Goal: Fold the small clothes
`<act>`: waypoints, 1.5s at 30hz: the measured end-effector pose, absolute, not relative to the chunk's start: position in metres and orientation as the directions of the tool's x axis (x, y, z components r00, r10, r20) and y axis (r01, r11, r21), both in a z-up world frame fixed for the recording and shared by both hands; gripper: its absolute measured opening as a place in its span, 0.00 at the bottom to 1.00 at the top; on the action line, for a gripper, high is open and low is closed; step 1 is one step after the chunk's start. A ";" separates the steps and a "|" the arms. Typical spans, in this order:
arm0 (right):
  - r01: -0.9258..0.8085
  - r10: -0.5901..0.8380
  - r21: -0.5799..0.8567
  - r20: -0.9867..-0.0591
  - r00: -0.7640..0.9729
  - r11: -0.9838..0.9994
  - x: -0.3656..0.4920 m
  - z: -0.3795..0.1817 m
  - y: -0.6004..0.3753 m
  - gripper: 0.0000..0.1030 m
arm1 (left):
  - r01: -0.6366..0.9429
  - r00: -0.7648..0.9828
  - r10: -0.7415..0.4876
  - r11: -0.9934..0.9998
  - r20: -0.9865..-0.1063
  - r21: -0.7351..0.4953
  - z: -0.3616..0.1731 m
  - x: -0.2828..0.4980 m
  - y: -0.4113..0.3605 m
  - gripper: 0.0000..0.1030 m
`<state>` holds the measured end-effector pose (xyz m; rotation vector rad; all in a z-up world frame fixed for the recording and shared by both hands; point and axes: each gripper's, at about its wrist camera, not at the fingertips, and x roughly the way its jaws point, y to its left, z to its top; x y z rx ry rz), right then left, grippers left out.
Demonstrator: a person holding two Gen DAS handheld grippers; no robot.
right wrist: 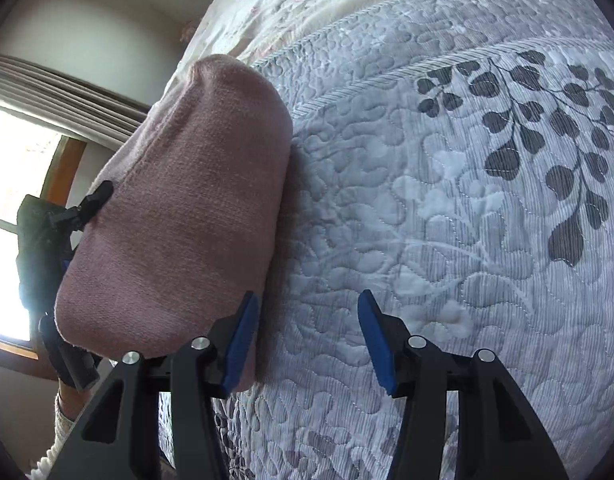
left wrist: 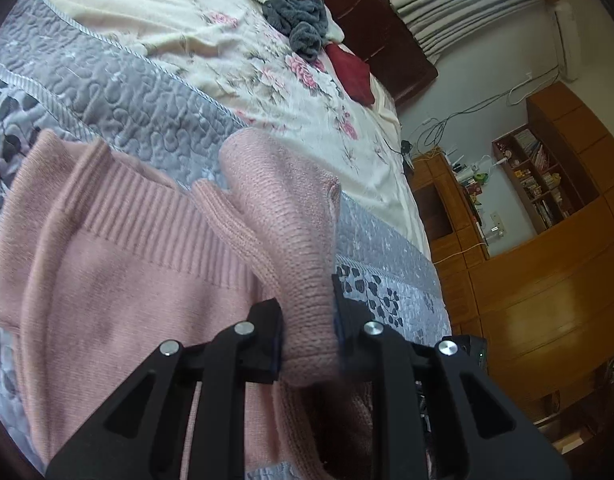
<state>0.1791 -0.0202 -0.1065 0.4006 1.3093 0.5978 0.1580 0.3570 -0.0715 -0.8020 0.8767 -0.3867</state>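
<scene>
A pink knitted sweater (left wrist: 119,280) lies spread on the grey quilted bedspread (left wrist: 119,92). My left gripper (left wrist: 309,334) is shut on a raised fold of the pink sweater's sleeve (left wrist: 283,216), which stands up between the black fingers. In the right wrist view the lifted pink sweater (right wrist: 187,220) hangs at the left over the quilt, with the other gripper's black body (right wrist: 55,240) behind it. My right gripper (right wrist: 307,340) stands open just to the right of that fold, its blue pads (right wrist: 377,344) apart over bare quilt with nothing between them.
Further up the bed lie a cream floral sheet (left wrist: 267,68), a heap of dark grey clothes (left wrist: 295,12) and a dark red garment (left wrist: 351,72). A dark wooden headboard (left wrist: 371,20), wooden shelving (left wrist: 547,176) and a curtained window (right wrist: 23,140) surround the bed.
</scene>
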 end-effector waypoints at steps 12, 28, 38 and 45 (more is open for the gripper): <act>-0.290 0.635 0.593 -0.770 0.072 0.752 0.169 -0.109 0.047 0.52 | -0.155 0.651 -0.514 0.631 -0.559 -0.760 -0.092 0.128 0.475 0.17; -0.332 0.641 0.602 -0.767 0.013 0.727 0.148 -0.111 0.099 0.53 | -0.223 0.597 -0.537 0.603 -0.596 -0.766 -0.161 0.111 0.500 0.26; -0.283 0.684 0.663 -0.729 -0.034 0.693 0.131 -0.121 0.111 0.63 | -0.129 0.584 -0.527 0.691 -0.618 -0.711 -0.112 0.040 0.482 0.49; -0.155 0.727 0.733 -0.679 -0.100 0.663 0.138 -0.151 0.117 0.54 | -0.160 0.480 -0.587 0.672 -0.652 -0.723 -0.140 0.039 0.453 0.12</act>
